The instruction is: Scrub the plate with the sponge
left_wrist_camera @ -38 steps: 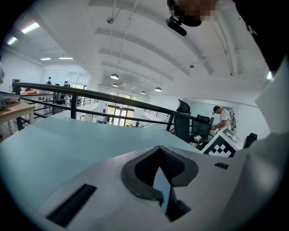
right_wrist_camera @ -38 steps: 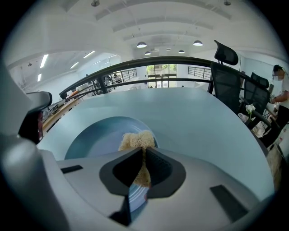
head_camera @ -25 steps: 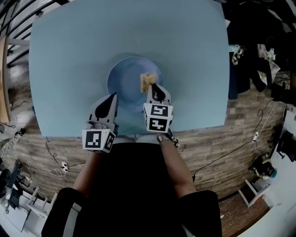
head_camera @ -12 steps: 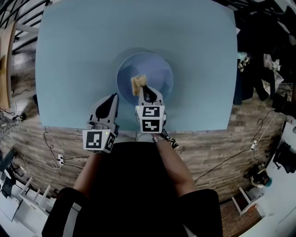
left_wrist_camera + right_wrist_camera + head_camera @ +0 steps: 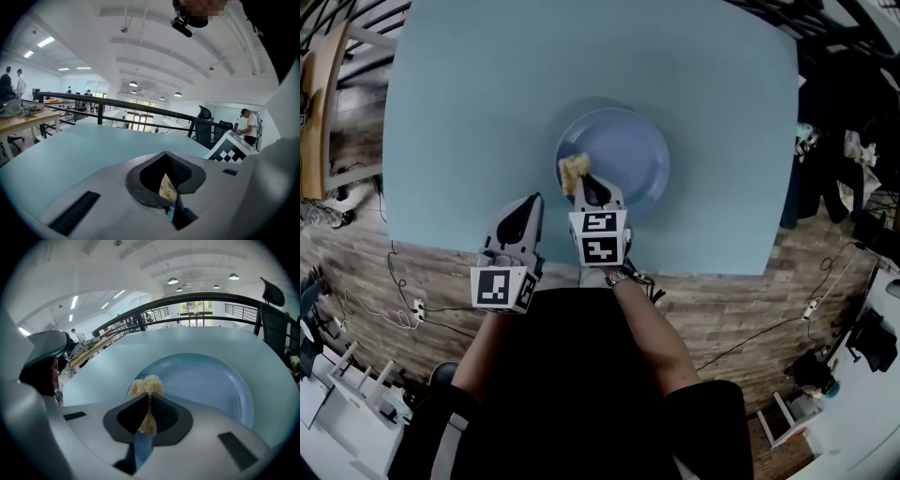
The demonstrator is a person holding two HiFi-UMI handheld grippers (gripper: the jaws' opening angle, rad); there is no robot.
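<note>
Plate [image 5: 630, 150], pale blue and round, lies flat on the light blue surface [image 5: 478, 103], straight ahead of the right gripper [image 5: 584, 186] and just beyond its fingers. Those fingers are clenched on the sponge [image 5: 573, 170], a ragged tan lump that sticks out past their tips. In the right gripper view the sponge [image 5: 146, 386] is pinched in the narrow slot between the two fingers, and its frayed head sits over the plate's [image 5: 211, 380] near rim, at the side towards the left gripper. I cannot tell whether it presses on the rim or hangs just above it. The plate's wide basin spreads out ahead of the right fingers and to their outer side.

The left gripper [image 5: 529, 202] rests beside the right one, near the edge of the surface closest to the person and apart from the plate. In the left gripper view its fingers [image 5: 140, 164] are drawn together to a thin slit. Only bare surface lies ahead of them, with a dark railing [image 5: 117, 104] beyond.
</note>
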